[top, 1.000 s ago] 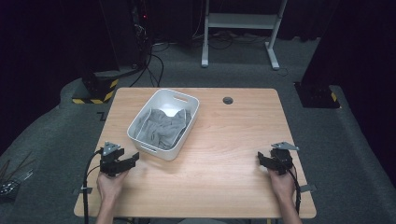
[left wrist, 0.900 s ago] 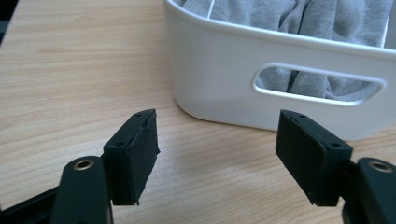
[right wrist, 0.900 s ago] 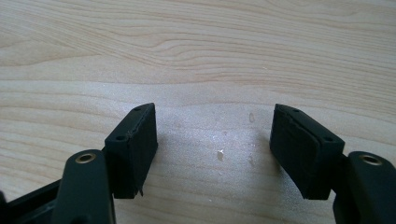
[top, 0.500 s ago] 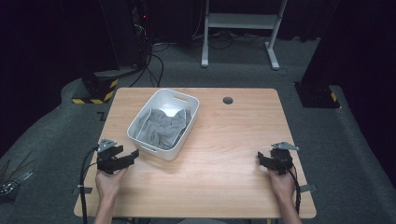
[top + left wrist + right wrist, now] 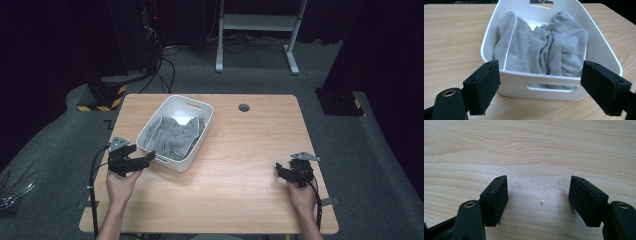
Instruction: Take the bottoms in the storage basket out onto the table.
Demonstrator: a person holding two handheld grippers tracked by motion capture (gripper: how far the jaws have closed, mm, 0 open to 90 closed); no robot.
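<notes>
Just beside the bin (image 5: 176, 132), at its 7 o'clock corner, the left gripper (image 5: 145, 161) pointed toward 2 o'clock with its jaws spread wide; they had just been opening, and nothing sat between the pads. In the left gripper view the bin (image 5: 554, 87) stood straight ahead at 12 o'clock, its near wall with the handle slot spanning the gap between the jaws, not touched by either. The cloth (image 5: 541, 50), grey and crumpled, lay inside the bin, heaped toward the far wall. In the high view the cloth (image 5: 175, 136) filled most of the bin's floor.

The table (image 5: 250, 150) carried the bin on its left half. A round hole (image 5: 244, 107) sat near the far edge, at 1 o'clock from the bin and well apart from it.

The right gripper (image 5: 281, 170) rested low at the table's right edge, at 4 o'clock from the bin, far from it, jaws wide and holding nothing; its view showed bare wood (image 5: 536, 157) between the pads.

The near wall hid the cloth's lower folds, and both forearms were cut off by the bottom edge of the high view.
</notes>
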